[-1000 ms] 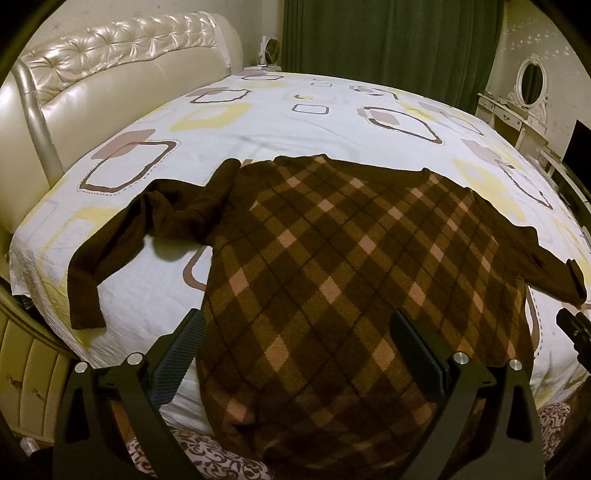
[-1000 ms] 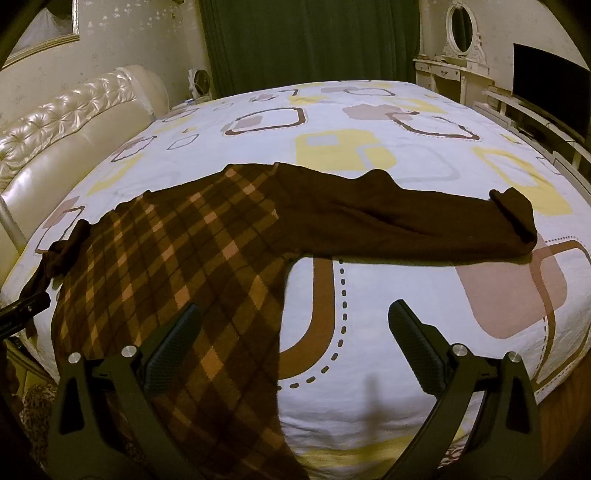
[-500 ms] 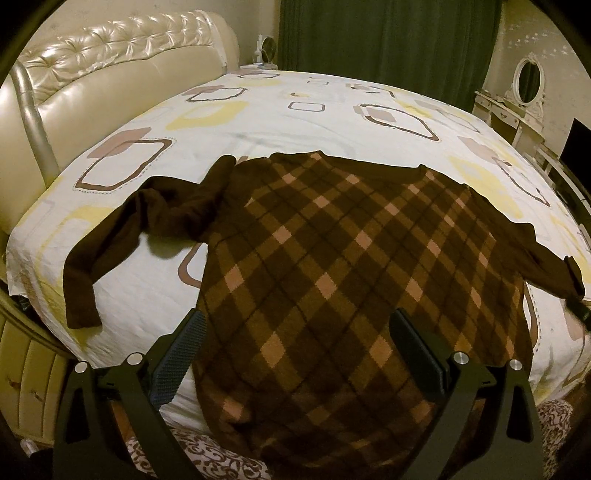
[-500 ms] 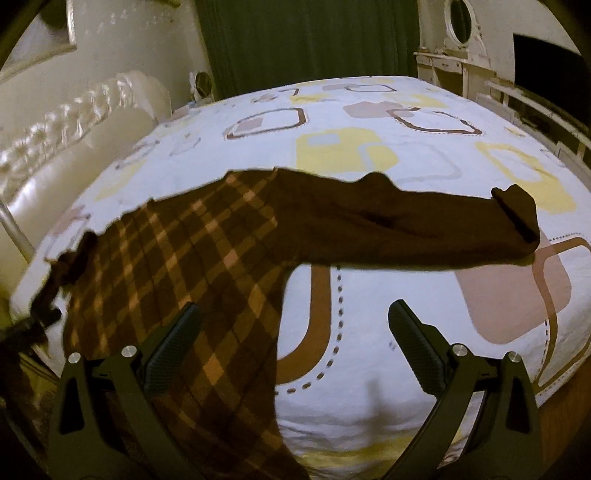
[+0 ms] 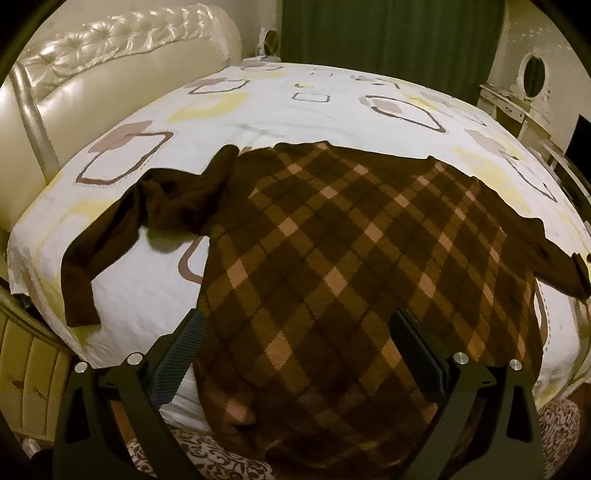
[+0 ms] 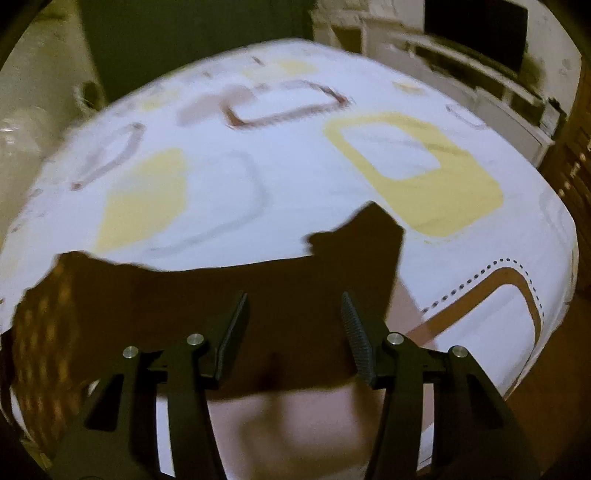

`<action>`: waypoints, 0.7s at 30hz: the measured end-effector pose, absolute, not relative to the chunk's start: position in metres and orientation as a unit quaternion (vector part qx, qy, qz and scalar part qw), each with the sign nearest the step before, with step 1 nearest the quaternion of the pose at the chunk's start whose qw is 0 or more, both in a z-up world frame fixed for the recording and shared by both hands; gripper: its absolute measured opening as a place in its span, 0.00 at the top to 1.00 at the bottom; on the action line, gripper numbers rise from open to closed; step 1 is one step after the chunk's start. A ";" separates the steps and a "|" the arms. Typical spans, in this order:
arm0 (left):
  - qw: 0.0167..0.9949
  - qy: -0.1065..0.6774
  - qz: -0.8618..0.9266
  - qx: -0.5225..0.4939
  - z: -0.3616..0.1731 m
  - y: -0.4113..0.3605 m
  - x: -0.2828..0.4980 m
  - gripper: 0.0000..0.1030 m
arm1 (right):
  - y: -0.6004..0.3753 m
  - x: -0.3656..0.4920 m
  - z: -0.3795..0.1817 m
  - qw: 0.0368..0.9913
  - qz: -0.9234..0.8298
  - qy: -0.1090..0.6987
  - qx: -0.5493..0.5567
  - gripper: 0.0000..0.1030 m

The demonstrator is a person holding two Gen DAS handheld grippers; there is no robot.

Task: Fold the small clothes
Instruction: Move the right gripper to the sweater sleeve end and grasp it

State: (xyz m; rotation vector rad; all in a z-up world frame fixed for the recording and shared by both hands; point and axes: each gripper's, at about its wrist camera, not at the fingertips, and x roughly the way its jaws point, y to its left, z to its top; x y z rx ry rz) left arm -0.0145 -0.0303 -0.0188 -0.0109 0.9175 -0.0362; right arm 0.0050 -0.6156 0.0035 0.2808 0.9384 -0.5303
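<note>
A brown argyle sweater [image 5: 332, 258] lies spread flat on the bed's patterned sheet [image 5: 332, 103]. Its left sleeve [image 5: 122, 229] is crumpled and bent toward the bed edge. The right sleeve [image 5: 554, 266] stretches out to the right. My left gripper [image 5: 295, 317] hovers open above the sweater's lower body, with nothing between its fingers. In the blurred right wrist view, my right gripper [image 6: 294, 295] is over the plain brown sleeve [image 6: 295, 332], near the cuff [image 6: 373, 229]. Its jaws are closing, with the sleeve lying below the gap and neither pad pressing on it.
A padded cream headboard [image 5: 92, 74] runs along the left. Green curtains [image 5: 388, 33] hang behind the bed. A white dressing table with an oval mirror [image 5: 532, 74] and a dark screen [image 6: 476, 33] stand at the right. The bed edge drops off close below both grippers.
The right gripper has swung right along the sleeve to its cuff end, and its jaws have narrowed from wide apart. The left gripper and the sweater body have stayed put.
</note>
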 end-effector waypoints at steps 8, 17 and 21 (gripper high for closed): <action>0.890 0.456 0.002 -0.009 -0.029 -0.019 -0.002 0.04 | -0.638 0.039 -0.034 0.824 -0.268 0.491 0.096 0.50; 0.884 0.467 0.001 -0.007 -0.037 -0.020 0.002 0.04 | -0.664 0.030 -0.043 0.825 -0.247 0.481 0.166 0.96; 0.884 0.467 -0.001 -0.010 -0.036 -0.019 0.001 0.04 | -0.681 -0.007 -0.030 0.838 -0.249 0.429 0.227 0.96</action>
